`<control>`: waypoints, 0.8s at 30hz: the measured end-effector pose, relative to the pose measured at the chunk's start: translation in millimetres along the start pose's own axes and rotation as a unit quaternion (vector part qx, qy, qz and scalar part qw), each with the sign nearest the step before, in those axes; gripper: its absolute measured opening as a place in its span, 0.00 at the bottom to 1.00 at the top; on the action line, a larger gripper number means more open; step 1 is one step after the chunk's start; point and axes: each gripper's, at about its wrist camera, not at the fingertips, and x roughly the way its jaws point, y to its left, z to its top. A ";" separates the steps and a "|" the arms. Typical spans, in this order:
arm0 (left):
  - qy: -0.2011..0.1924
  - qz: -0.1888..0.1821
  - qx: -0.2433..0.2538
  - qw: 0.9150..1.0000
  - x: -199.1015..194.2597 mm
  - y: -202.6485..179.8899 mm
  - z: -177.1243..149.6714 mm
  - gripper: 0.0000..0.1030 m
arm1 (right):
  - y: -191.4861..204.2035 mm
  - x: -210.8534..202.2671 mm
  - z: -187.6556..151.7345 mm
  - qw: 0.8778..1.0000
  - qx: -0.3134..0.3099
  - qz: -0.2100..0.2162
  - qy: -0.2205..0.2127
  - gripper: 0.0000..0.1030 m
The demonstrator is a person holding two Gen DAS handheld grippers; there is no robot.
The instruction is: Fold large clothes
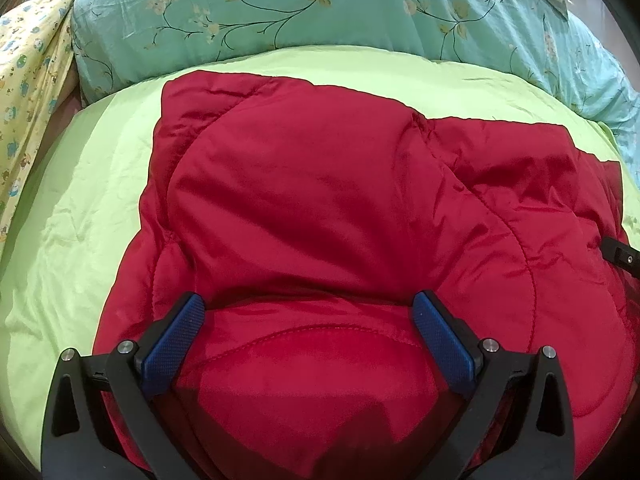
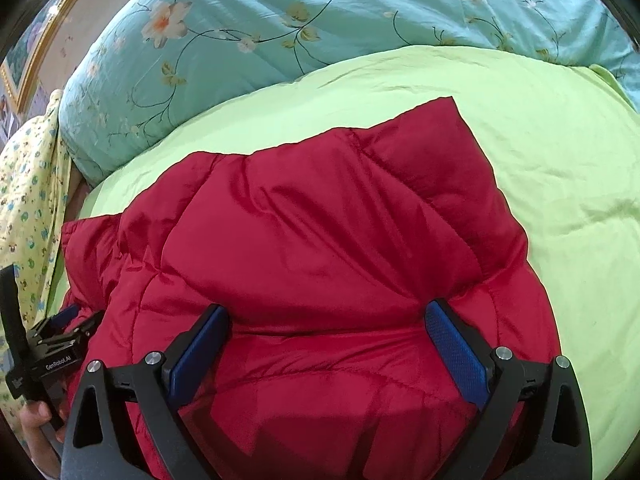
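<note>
Holding both tongs low over the bed, I have the red jacket (image 1: 320, 208) bunched up right under them. My left tongs (image 1: 308, 320) stand with the jaws wide apart, nothing pinched; the puffy red fabric swells up between the blue pads (image 1: 172, 344) and presses against them. My right tongs (image 2: 326, 332) are the same: jaws spread, with a fold of the jacket (image 2: 304, 248) bulging between the blue pads (image 2: 456, 352), not clamped.

The jacket is quilted and shiny, lying folded in a thick heap that runs forward from both tongs. It rests on a light green sheet (image 1: 80, 208) that is smooth with soft creases; the sheet shows bare to the left of my left tongs and to the right of my right tongs (image 2: 560, 200).

Beyond the jacket, ahead of both tongs, a teal quilt with a flower-and-vine print (image 1: 320, 8) lies piled along the far side of the sheet. Far left of it hangs a yellow cloth with small printed figures (image 1: 28, 100). In the right-tongs view, a gilt picture frame (image 2: 52, 36) shows at the upper left, on the wall past the quilt (image 2: 280, 20). My left hand (image 2: 38, 436) shows at the lower left there, gripping its handle.
</note>
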 end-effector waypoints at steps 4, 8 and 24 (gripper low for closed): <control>-0.001 0.001 0.000 1.000 -0.8 -1.0 -1.6 1.00 | 0.1 -0.6 -1.2 1.000 0.001 0.000 -0.001 0.98; -0.001 0.001 0.000 1.000 -0.9 -0.9 -1.6 1.00 | 0.5 -0.3 -2.1 1.000 0.001 0.001 -0.001 0.98; -0.010 0.029 0.017 0.999 -41.5 -4.6 -15.0 1.00 | -4.4 -0.8 -1.7 1.000 0.004 0.009 -0.002 0.98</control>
